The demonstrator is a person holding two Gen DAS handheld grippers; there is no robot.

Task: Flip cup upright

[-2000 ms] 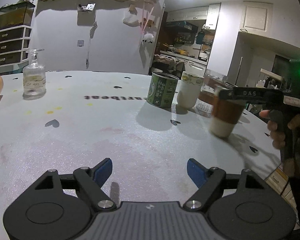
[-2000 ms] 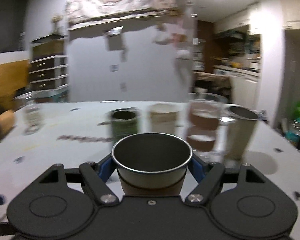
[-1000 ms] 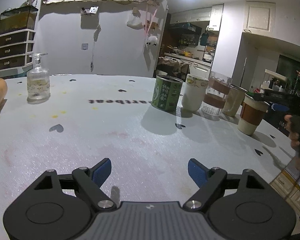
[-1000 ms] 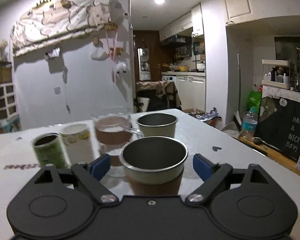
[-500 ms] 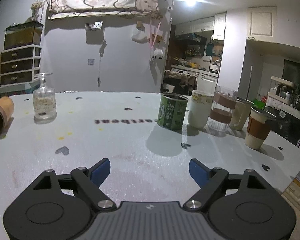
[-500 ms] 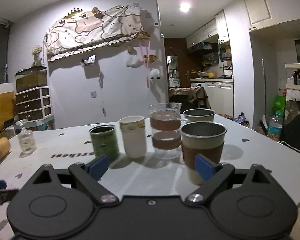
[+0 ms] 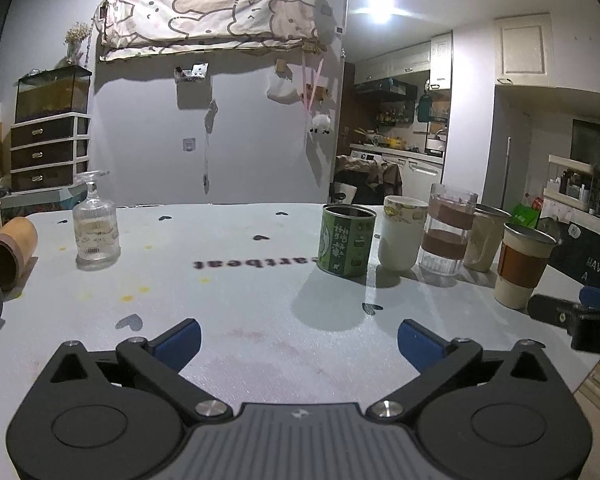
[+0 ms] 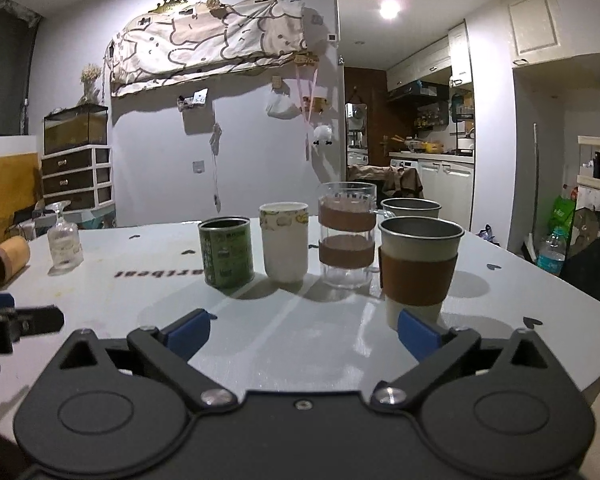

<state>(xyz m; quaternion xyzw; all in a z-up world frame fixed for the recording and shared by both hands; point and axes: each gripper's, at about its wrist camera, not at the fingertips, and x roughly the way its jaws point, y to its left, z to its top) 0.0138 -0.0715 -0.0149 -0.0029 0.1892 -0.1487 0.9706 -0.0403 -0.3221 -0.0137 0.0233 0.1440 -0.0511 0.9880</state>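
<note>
A metal cup with a brown sleeve stands upright on the white table, just ahead of my right gripper, which is open and empty. It also shows in the left wrist view at the right end of a row of cups. My left gripper is open and empty over the table's near middle. A brown cup lies on its side at the far left, also seen in the right wrist view.
A green tin, a white cup, a glass mug with brown bands and another metal cup stand in a row. A glass bottle stands at the left. The table edge runs close on the right.
My right gripper opened, let go of the sleeved metal cup standing upright at the right end of the row, and drew back from it. The left gripper stayed open and nearly still.
</note>
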